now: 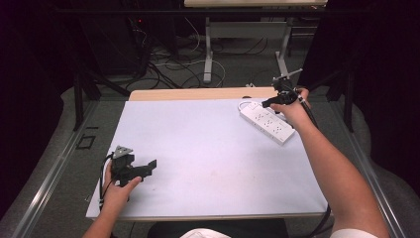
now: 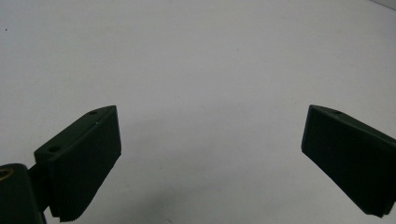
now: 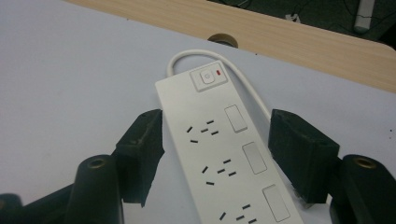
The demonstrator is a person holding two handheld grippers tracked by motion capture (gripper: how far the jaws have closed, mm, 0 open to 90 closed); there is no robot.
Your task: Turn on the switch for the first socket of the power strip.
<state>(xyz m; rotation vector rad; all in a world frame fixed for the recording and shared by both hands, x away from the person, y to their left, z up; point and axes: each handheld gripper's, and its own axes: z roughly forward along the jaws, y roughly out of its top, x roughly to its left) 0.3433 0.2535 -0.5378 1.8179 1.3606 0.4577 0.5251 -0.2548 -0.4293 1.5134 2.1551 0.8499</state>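
A person is sitting at a table [image 1: 163,94] covered by a pale mat [image 1: 208,148], holding a gripper in each hand. A white power strip [image 1: 267,121] is lying flat on the mat near the table's far right corner, angled so that its switch end is pointing toward the far edge. Its white cord [image 3: 187,58] is curling out of that end and looping back along the strip's side. In the right gripper view, the strip [image 3: 224,154] is showing a power button [image 3: 208,77] with a small red light beside it, followed by rows of sockets, each with a blank rectangular switch next to it. The right gripper [image 1: 277,99] is hovering over the strip's far end, with the right hand [image 1: 294,109] resting above the strip's middle. Its fingers [image 3: 140,149] are standing open, one on each side of the strip, wider than the strip's body and not pressing on it; they are gripping nothing. The left gripper [image 1: 148,166] is sitting low over the mat near the table's near left corner, well apart from the strip, in the left hand [image 1: 119,191]. Its fingers [image 2: 84,158] are spread wide open over bare mat, with nothing between them. Beyond the table's far edge, cables are lying across the floor.
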